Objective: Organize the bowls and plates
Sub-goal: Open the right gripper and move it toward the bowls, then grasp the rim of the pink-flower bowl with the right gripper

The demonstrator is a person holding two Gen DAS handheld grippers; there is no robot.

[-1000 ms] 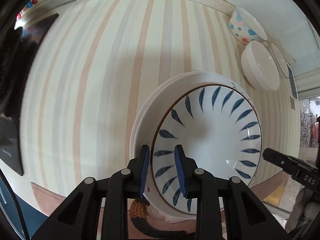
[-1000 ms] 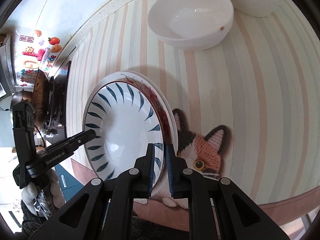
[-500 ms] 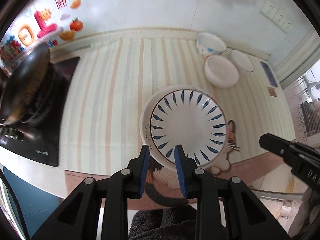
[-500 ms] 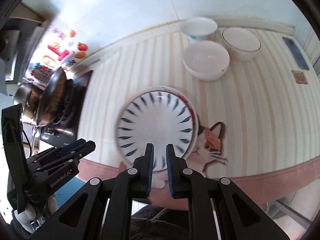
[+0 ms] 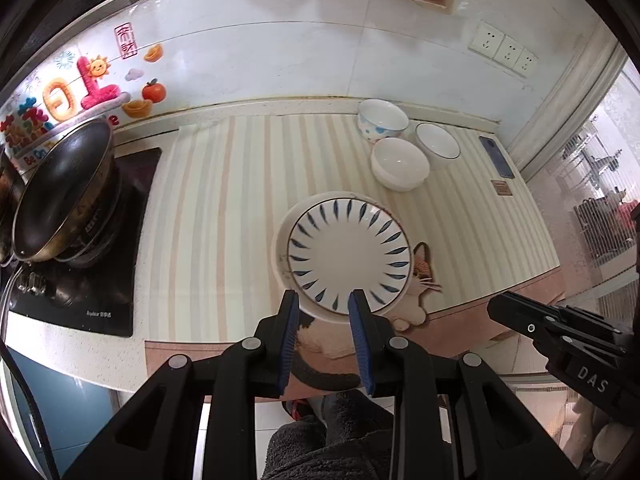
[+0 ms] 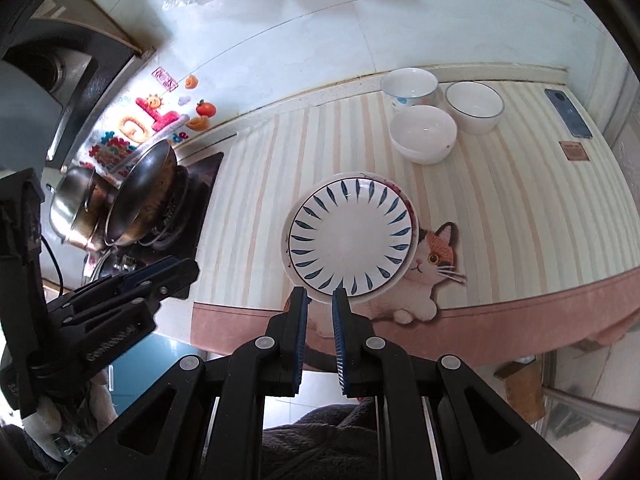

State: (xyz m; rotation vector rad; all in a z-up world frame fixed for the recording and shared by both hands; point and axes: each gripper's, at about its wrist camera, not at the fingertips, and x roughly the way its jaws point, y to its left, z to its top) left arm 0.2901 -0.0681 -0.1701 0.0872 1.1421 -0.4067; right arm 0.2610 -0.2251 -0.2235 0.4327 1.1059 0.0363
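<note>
Left wrist: left hand-held gripper [image 5: 323,300] raised, tilted down over plate stack [image 5: 349,249].

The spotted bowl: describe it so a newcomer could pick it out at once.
Start at the striped mat on the counter and go to its far edge by the wall, where three bowls cluster. The spotted bowl sits at the back left, nearest the wall. Unlike its two plain white neighbours, it has blue spots outside.

counter [image 5: 120,356] | striped mat [image 5: 224,216]: plate stack [image 5: 348,252], three bowls [image 5: 400,163], phone [image 5: 497,157]
</note>
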